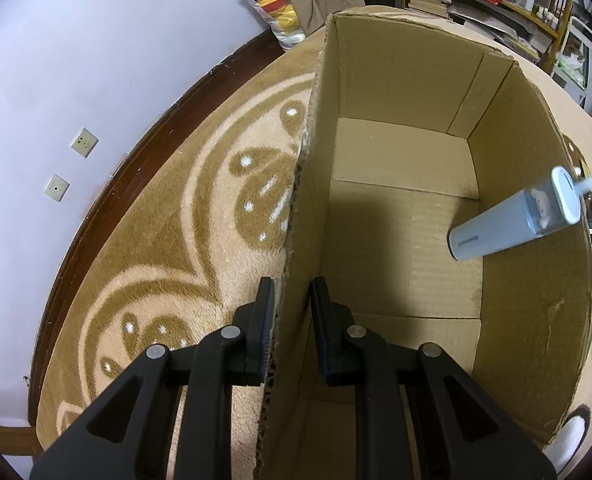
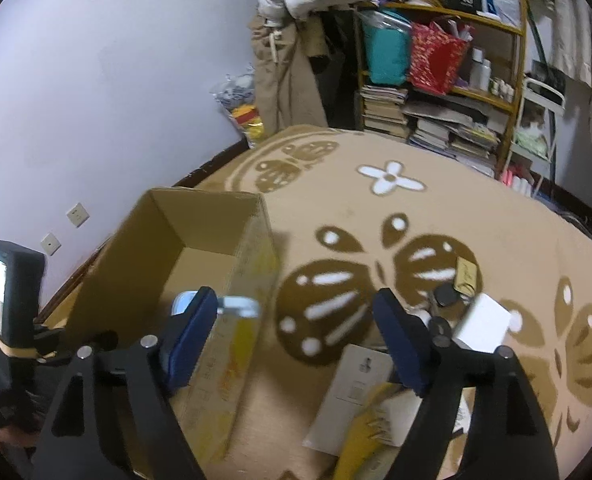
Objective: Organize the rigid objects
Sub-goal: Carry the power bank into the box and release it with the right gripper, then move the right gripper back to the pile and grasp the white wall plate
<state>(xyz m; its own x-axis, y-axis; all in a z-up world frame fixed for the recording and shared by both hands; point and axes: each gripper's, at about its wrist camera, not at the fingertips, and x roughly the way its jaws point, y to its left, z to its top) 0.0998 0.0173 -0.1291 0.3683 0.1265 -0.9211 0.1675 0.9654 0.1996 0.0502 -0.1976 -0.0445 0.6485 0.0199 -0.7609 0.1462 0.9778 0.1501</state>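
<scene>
My left gripper (image 1: 292, 320) straddles the near-left wall of the cardboard box (image 1: 395, 168): 1 finger sits outside over the carpet (image 1: 168, 240), the other inside. The pads lie close to the wall on both sides; I cannot tell whether they actually pinch it, so I treat this as a steadying hold at most. The box wall is single corrugated board, light and stiff along the flutes but easy to crush at the edge, so it wants light pressure only.

The grey-blue tumbler (image 1: 507, 224) is over the box's right side, tilted with its base pointing down into the box and its lid and straw toward the right rim. Whether it rests against the wall or is in mid-air cannot be determined from this view. In the right wrist view its pale lid (image 2: 236, 306) shows blurred just beside the left finger (image 2: 192, 336) of my right gripper (image 2: 296, 344), whose jaws stand wide apart and hold nothing.

Handling notes, by judgement:
1. The tumbler is a rigid, smooth, tapered shell, probably slippery. Grip the body mid-height across its width, never the straw or lid.
2. The white box (image 2: 481, 328) and the flat white card pack (image 2: 355, 392) on the carpet look light and stiff. Grip across the short edges.
3. The keys and dark fob (image 2: 445, 296) are small and loose. Pinch the fob body.
</scene>
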